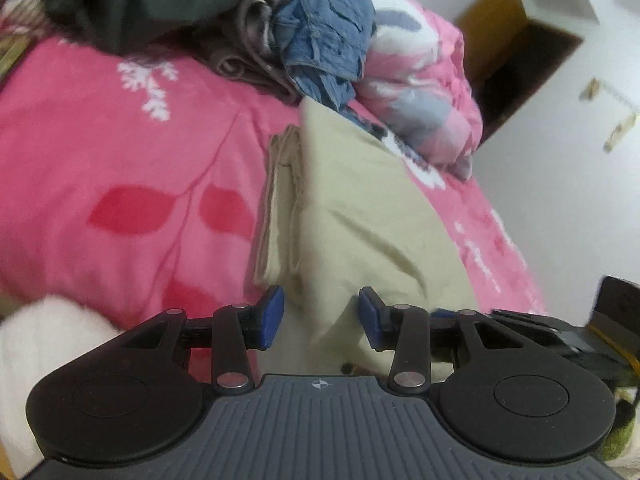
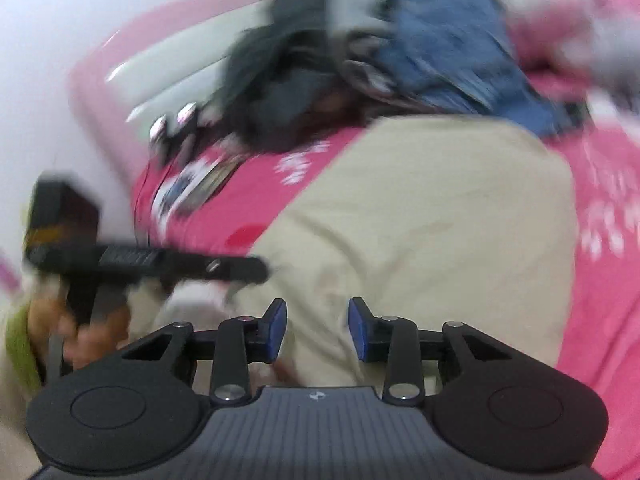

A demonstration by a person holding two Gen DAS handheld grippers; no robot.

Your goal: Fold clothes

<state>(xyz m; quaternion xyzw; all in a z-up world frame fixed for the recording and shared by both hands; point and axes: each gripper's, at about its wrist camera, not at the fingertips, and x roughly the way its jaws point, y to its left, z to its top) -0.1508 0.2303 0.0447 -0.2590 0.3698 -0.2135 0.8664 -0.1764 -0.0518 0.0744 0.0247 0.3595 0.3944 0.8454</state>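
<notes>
A beige garment (image 1: pixel 360 208) lies folded on the pink bedspread (image 1: pixel 120 140), with a narrow stack of folded layers along its left edge. My left gripper (image 1: pixel 321 316) hovers over its near end, open, the blue pads apart and nothing pinched between them. In the blurred right wrist view the same beige garment (image 2: pixel 420 220) fills the middle. My right gripper (image 2: pixel 317 329) stands open above it, with cloth showing in the gap but not squeezed. The left gripper (image 2: pixel 160 264) shows from the side there, held in a hand (image 2: pixel 80 336).
A heap of unfolded clothes lies at the back of the bed: a dark green one (image 1: pixel 120 0), a grey one (image 1: pixel 256 20) and blue denim (image 1: pixel 324 40). A bunched pink and white quilt (image 1: pixel 420 80) lies to the right. White cloth (image 1: pixel 48 332) sits near left.
</notes>
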